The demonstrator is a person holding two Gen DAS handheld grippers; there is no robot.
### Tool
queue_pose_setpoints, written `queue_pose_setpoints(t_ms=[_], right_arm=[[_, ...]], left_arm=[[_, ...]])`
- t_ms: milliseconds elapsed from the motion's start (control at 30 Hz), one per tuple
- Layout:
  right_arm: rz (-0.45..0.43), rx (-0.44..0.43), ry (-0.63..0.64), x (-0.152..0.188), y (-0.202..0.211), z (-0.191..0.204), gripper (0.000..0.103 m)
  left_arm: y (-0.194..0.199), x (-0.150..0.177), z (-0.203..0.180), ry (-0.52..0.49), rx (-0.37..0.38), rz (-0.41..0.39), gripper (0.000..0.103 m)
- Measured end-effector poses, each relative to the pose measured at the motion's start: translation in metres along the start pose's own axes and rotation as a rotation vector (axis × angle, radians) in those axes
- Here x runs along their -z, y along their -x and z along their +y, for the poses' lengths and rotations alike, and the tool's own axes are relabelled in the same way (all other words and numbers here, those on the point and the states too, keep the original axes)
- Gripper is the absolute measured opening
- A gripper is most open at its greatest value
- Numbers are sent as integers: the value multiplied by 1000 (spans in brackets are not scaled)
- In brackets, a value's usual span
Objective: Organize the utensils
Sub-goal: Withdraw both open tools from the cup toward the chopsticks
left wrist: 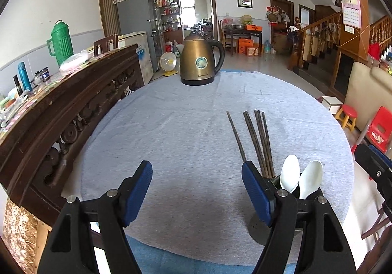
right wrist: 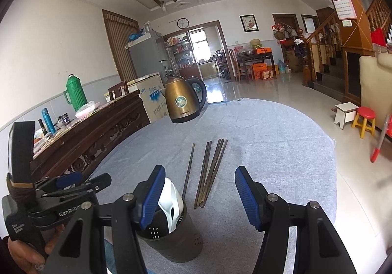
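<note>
From lower left of the right wrist view, the left gripper (right wrist: 71, 182) shows sideways, its gap hard to judge there, though its own camera shows it (left wrist: 196, 190) wide and empty, the dark holder (right wrist: 171, 239) with white spoons (right wrist: 171, 205) sits partly hidden, chopsticks (right wrist: 208, 173) lie at centre, and the right gripper (right wrist: 198, 198) gapes wide.

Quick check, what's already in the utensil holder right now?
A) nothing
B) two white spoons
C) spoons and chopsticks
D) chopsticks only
B. Two white spoons stand in the dark utensil holder, while the chopsticks lie flat on the grey tablecloth beyond it, outside the holder. Both the left gripper and the right gripper are open and hold nothing.
</note>
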State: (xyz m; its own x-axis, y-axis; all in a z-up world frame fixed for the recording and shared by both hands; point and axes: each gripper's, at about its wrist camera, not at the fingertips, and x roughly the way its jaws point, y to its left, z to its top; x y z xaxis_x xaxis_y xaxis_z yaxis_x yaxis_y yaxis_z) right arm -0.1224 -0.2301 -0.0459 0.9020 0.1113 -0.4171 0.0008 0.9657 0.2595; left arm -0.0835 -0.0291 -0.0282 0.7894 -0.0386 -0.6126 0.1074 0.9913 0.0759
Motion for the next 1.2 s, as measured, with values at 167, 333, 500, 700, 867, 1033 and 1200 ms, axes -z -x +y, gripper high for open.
queue_pose_setpoints(t_ms=[167,333,500,700,867,1033,1200], right_arm=[[3,5,-2,0,-1,1,63],[12,4,-20,0,0,-1,63],[19,7,-32,1,-3,-3,63],[39,14,-49,3,-8,-10,63],[60,20,-63,5,-15,-15,63],[73,22,-81,9,-20,-21,63],[101,28,-125,11,-29,-30,63]], left_arm=[[2,-2,4,3,-15,1,77],[1,-3,7,2,-33,3,77],[-3,-2,8,1,-47,14,77],[-9,-1,7,-5,-65,33,77],[-16,-1,7,-7,-72,47,77],[-24,1,8,-8,-82,60,77],[-32,4,10,-8,-89,78,77]])
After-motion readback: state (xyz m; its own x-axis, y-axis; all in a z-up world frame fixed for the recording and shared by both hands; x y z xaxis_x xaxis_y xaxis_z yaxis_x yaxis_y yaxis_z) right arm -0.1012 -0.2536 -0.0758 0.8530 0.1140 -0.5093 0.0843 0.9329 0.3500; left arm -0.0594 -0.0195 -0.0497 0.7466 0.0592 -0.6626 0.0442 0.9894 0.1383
